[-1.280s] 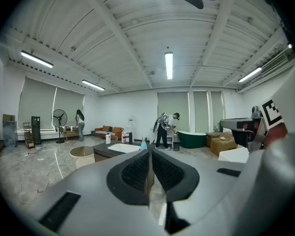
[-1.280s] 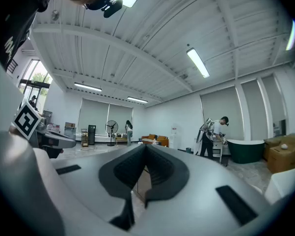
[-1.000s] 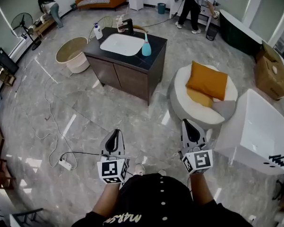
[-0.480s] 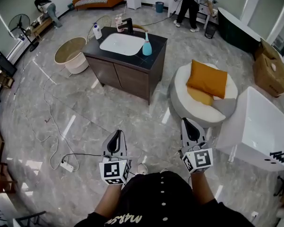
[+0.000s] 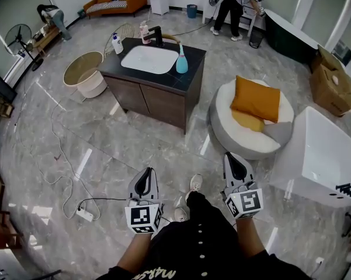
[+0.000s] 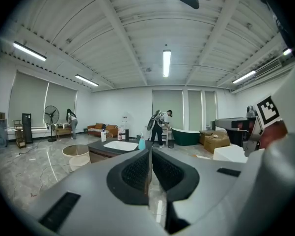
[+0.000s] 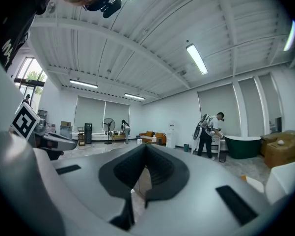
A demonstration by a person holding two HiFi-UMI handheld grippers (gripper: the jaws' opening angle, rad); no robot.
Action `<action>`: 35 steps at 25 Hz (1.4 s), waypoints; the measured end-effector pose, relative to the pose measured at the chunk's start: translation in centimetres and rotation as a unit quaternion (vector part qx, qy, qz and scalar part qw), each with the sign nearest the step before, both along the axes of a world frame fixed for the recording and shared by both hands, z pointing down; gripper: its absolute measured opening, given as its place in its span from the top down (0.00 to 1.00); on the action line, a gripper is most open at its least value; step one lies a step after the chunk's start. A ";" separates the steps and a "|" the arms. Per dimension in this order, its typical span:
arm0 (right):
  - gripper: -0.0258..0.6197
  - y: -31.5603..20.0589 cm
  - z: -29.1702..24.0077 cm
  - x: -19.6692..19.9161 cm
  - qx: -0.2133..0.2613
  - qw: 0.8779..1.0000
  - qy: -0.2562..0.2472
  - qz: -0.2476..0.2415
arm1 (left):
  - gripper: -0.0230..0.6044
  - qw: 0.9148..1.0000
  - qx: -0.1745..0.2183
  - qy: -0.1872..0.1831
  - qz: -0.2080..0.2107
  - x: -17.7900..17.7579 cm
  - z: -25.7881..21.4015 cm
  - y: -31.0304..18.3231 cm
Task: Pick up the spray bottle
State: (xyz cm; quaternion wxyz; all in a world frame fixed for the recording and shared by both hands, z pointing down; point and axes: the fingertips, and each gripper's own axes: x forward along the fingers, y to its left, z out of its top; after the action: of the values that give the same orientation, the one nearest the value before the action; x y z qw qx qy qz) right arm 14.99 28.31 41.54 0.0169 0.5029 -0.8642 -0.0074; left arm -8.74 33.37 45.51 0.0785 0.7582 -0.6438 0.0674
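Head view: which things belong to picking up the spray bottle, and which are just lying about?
Job: spray bottle, left gripper, right gripper, counter.
Lying about: white bottle, cushion, basket, power strip, fan, box.

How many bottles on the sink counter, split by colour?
teal spray bottle: 1
white bottle: 1
pinkish bottle: 1
Total: 3
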 end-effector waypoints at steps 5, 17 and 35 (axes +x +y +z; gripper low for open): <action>0.97 -4.2 0.8 -1.1 -0.001 1.000 0.003 -0.001 | 0.92 1.000 0.000 0.001 -0.008 -1.3 0.5 -3.9; 0.97 -21.1 -0.3 -4.0 0.016 1.000 -0.001 -0.023 | 0.92 0.999 0.015 -0.016 -0.023 -4.0 -0.9 -19.4; 0.97 -37.5 0.6 -5.5 0.006 0.999 -0.001 -0.052 | 0.92 0.998 0.004 -0.016 -0.066 -5.1 -0.3 -34.0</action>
State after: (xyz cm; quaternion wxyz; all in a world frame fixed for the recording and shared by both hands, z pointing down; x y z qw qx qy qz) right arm 9.53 -9.15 42.12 0.0131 0.4570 -0.8893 -0.0132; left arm -13.81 -0.59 45.24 0.0695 0.7133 -0.6937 0.0717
